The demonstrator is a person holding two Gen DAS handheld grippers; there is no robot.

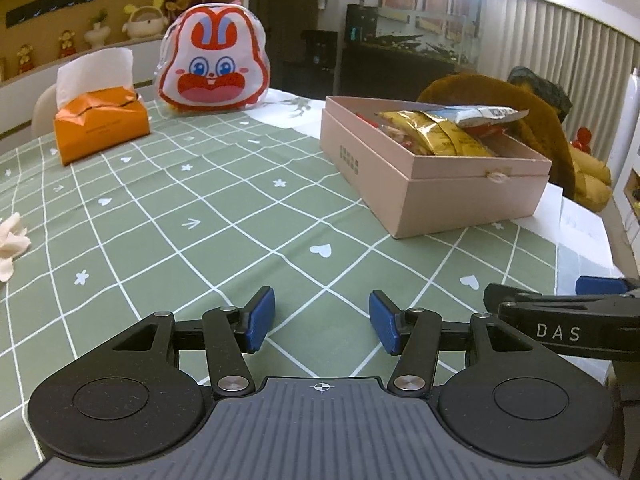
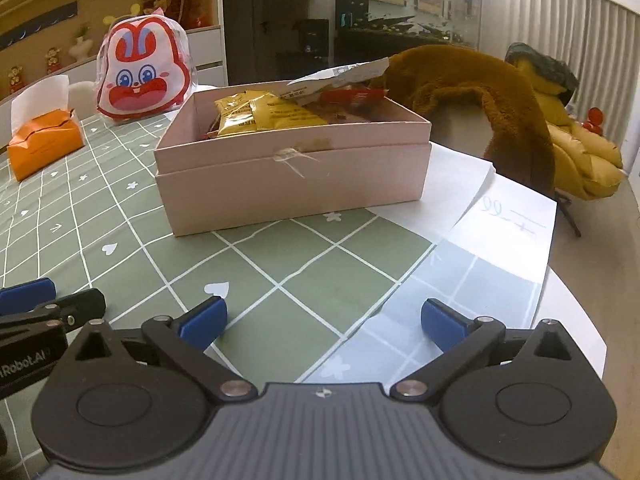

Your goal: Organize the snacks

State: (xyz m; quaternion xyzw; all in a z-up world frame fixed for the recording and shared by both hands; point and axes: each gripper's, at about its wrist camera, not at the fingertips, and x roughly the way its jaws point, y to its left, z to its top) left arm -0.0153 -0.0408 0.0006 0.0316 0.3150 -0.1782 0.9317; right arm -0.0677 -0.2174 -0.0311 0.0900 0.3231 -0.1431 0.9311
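A pink cardboard box (image 1: 460,196) (image 2: 288,184) stands on the green checked tablecloth, holding gold snack packets (image 1: 440,134) (image 2: 268,116), a white-and-blue packet (image 1: 486,114) (image 2: 340,78) on top and something red beneath. My left gripper (image 1: 322,322) hovers low over the cloth, open, with nothing between its blue pads; the box lies ahead to its right. My right gripper (image 2: 324,322) is open wide and empty, facing the box's front wall. Each gripper shows at the edge of the other's view.
An orange tissue box (image 1: 100,128) (image 2: 44,142) and a rabbit-face bag (image 1: 214,64) (image 2: 146,70) stand at the far left. White paper sheets (image 2: 508,232) lie right of the box. A brown fuzzy garment (image 2: 480,92) drapes a chair behind. A cream object (image 1: 10,246) lies at the left edge.
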